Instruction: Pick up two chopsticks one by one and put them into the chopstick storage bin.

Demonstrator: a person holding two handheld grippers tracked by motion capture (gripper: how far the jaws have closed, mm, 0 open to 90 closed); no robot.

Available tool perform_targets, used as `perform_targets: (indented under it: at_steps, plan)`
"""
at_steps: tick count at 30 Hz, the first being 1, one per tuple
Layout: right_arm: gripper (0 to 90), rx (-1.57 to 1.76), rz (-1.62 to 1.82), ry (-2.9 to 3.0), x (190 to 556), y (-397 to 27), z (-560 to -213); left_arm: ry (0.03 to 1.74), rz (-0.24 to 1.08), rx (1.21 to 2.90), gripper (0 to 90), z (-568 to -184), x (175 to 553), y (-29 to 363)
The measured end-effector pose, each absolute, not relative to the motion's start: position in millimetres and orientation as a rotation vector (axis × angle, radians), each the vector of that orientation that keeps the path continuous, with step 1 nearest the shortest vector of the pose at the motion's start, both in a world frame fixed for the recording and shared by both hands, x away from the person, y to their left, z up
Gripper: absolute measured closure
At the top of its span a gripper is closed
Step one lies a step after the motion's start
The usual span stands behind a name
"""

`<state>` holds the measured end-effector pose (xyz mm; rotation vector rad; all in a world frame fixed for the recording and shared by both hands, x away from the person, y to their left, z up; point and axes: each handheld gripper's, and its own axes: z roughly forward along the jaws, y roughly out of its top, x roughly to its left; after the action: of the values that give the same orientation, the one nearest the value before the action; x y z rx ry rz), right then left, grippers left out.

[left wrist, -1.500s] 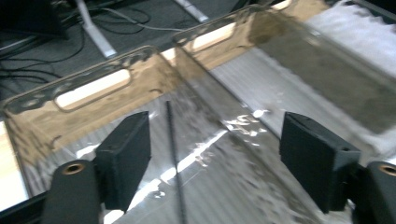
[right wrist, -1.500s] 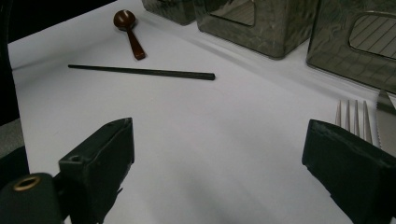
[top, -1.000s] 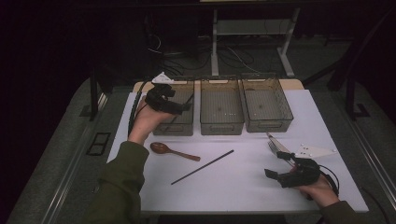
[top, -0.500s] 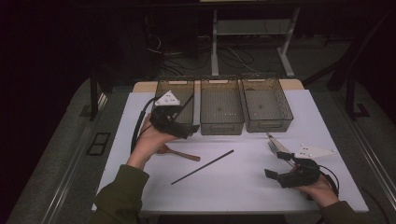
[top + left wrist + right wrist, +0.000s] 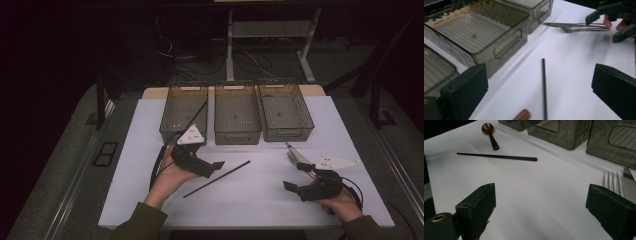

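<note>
My left gripper (image 5: 214,170) hovers low over the white table (image 5: 260,200), just in front of the left bin (image 5: 184,112). It is open, and its jaws have just been opening to full width. A black chopstick (image 5: 217,178) lies on the table straight ahead between those jaws (image 5: 543,82), untouched. The end of a brown wooden spoon handle (image 5: 522,115) shows below them. My right gripper (image 5: 294,176) rests near the front right, open and holding nothing. A fork (image 5: 610,182) and a knife (image 5: 630,182) lie just beyond its right jaw.
Three clear smoky bins stand in a row at the back: left, middle (image 5: 236,112) and right (image 5: 286,110). The wooden spoon (image 5: 489,135) lies beyond the chopstick (image 5: 499,157) in the right gripper view. The fork (image 5: 574,30) sits by the other hand's gripper (image 5: 614,22).
My left hand has come down and toward the near side, from over the left bin to the table beside the chopstick, covering the spoon in the high view. The right hand stayed put.
</note>
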<state>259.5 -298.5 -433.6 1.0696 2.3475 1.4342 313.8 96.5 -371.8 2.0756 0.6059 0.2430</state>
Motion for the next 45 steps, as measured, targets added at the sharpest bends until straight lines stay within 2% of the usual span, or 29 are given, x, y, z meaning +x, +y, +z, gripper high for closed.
perform_targets:
  at_steps: [7,12,14,16,21,22,31,38,45]
  plan:
    - [8.5,1.071,1.436,2.347,260,-299,-434,0.601,0.227,2.094,1.6,-392,298,94]
    - [8.5,1.072,1.427,2.356,261,-299,-435,0.602,0.229,2.105,6.0,-404,292,95]
    - [8.5,1.076,1.426,2.355,261,-299,-435,0.593,0.217,2.114,13.8,-408,291,95]
    - [8.5,1.075,1.429,2.351,261,-299,-435,0.606,0.193,2.112,16.3,-413,291,95]
    - [8.5,1.071,1.426,2.349,260,-299,-435,0.627,0.170,2.121,34.0,-422,295,95]
    - [8.6,1.074,1.424,2.349,260,-299,-435,0.633,0.164,2.123,34.0,-424,296,95]
    - [8.5,1.068,1.427,2.354,261,-298,-435,0.656,0.130,2.167,61.4,-440,300,93]
    - [8.6,1.067,1.429,2.355,261,-298,-435,0.650,0.103,2.187,73.9,-445,304,91]
    - [8.6,1.067,1.427,2.354,261,-299,-435,0.654,0.092,2.203,79.1,-449,307,89]
